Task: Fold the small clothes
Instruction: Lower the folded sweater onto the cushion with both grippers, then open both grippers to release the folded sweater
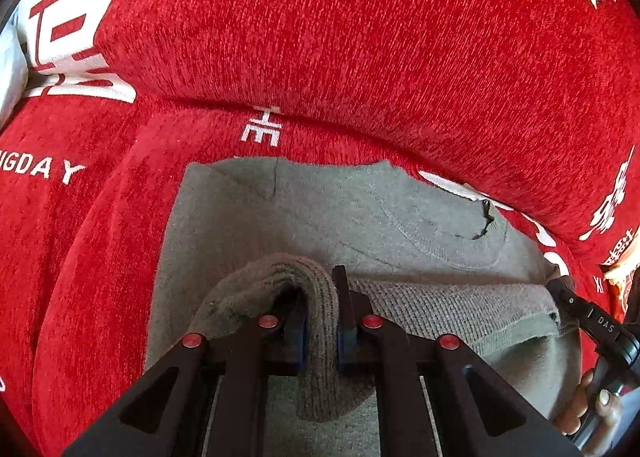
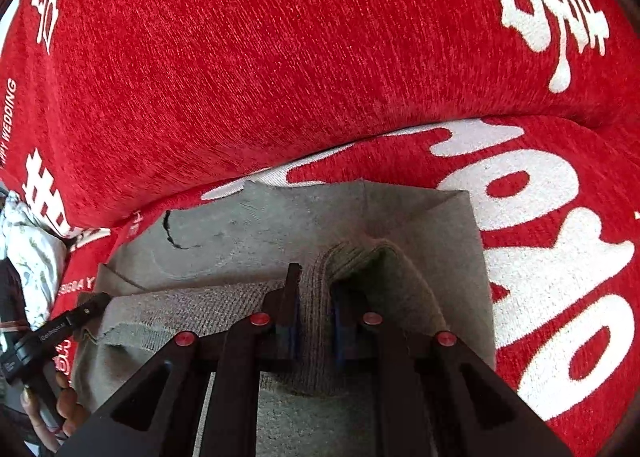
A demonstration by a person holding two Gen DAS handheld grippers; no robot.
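**Grey sweater pinched at both ends of its ribbed edge**

Lying on a red sofa cover [image 1: 328, 37] with white lettering, right up against the seam where seat meets backrest: one grey sweater [image 1: 280, 213], mostly flat. Neckline [image 1: 424, 245] toward the backrest, ribbed hem [image 1: 452, 297] toward the cameras, so body length running front to back. Hem band stretched sideways between the two claws, long axis left to right.

Left claw [image 1: 322, 337] clamped on a bunched-up loop of the ribbed hem, knit squeezed between the blue pads [image 1: 345, 341]. Fabric bulging up and over the left finger in a hump. Right claw [image 2: 316, 333] doing the same at the other end of the hem, closed tight on a fold of rib, cloth rising in a ridge just ahead of the tips.

Also visible from the left camera: right claw's black tip [image 1: 560, 285] poking in at the far right edge, fingers of the right hand [image 1: 588, 405] wrapped round the handle below. Mirror image from the right camera, left hand [image 2: 60, 409] low at the left edge.

Hard to make out: sleeves, either tucked under or out of frame. Small dark mark [image 1: 484, 221] at the collar, could be a tag or a stitch. Near part of the sweater hidden behind both claw bodies. Pale patterned cloth [image 2: 28, 253] at the right camera's left edge, cut off.
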